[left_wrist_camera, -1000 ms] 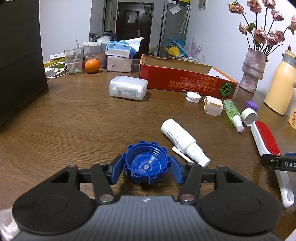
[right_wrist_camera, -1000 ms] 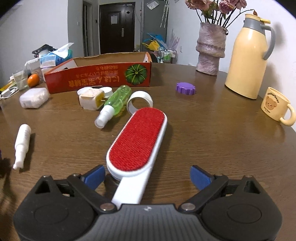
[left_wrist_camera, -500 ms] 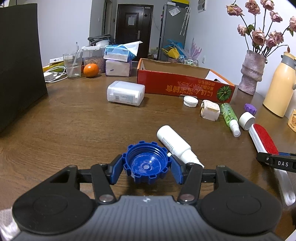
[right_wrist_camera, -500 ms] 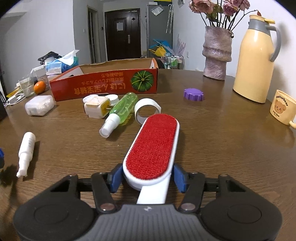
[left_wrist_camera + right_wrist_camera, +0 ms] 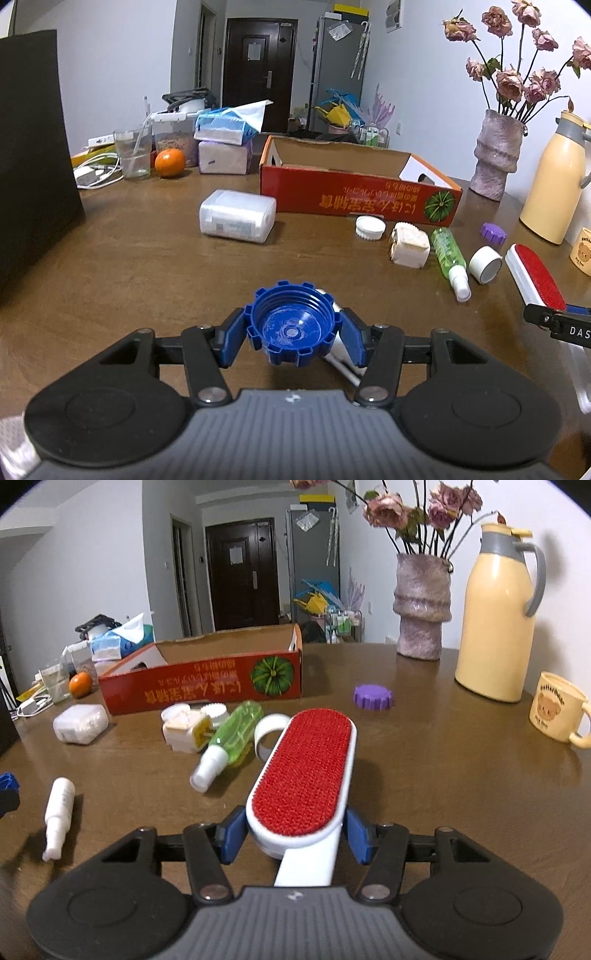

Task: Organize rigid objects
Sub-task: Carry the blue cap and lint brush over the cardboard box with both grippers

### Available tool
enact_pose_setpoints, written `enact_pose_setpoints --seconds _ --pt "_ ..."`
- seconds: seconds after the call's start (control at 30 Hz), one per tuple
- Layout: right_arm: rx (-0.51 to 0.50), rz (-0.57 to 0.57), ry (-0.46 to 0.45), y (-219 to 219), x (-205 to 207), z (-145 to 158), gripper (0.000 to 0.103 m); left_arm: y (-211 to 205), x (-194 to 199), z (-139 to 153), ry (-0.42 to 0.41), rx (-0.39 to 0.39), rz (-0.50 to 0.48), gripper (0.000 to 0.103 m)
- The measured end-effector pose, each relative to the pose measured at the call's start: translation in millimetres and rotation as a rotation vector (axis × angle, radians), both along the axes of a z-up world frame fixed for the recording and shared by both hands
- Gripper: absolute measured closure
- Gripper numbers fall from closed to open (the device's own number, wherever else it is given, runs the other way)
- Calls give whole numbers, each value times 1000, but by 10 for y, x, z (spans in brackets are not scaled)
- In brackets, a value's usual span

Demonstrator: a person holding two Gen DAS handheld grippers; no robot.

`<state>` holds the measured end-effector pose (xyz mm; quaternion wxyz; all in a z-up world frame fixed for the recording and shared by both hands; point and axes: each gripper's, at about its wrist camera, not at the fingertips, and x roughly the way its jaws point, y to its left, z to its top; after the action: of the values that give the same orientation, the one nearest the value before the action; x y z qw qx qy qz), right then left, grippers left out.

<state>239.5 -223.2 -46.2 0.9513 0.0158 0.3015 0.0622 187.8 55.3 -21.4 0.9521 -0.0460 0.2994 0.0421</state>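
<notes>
My left gripper (image 5: 293, 338) is shut on a blue ribbed cap (image 5: 291, 325), held open side up above the wooden table; a white spray bottle lies mostly hidden behind it. My right gripper (image 5: 295, 832) is shut on a white lint brush with a red pad (image 5: 304, 779), its blue pads pressing both sides near the handle. The brush (image 5: 535, 275) also shows at the right edge of the left wrist view. An open red cardboard box (image 5: 354, 199) (image 5: 207, 686) stands beyond both grippers.
Loose on the table: white spray bottle (image 5: 57, 816), green spray bottle (image 5: 231, 738), white tape roll (image 5: 267, 731), white plug (image 5: 186, 731), white caps (image 5: 369, 228), purple cap (image 5: 373, 697), clear plastic case (image 5: 238, 216). Vase (image 5: 423, 609), yellow thermos (image 5: 496, 620) and mug (image 5: 557, 710) stand right.
The right gripper's jaws came together around the lint brush and lifted its front end. The left gripper rose with the blue cap, which now covers the white spray bottle.
</notes>
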Motion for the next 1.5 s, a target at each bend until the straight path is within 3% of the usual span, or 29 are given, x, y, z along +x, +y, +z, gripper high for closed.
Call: enact_pose_setpoints --seconds 0.9,1.5 --pt "27 94 -131 335 782 590 47 -40 964 482 -87 -8 -17 47" --pt "38 135 -156 668 1379 762 47 -126 1740 697 -133 -22 -11 47"
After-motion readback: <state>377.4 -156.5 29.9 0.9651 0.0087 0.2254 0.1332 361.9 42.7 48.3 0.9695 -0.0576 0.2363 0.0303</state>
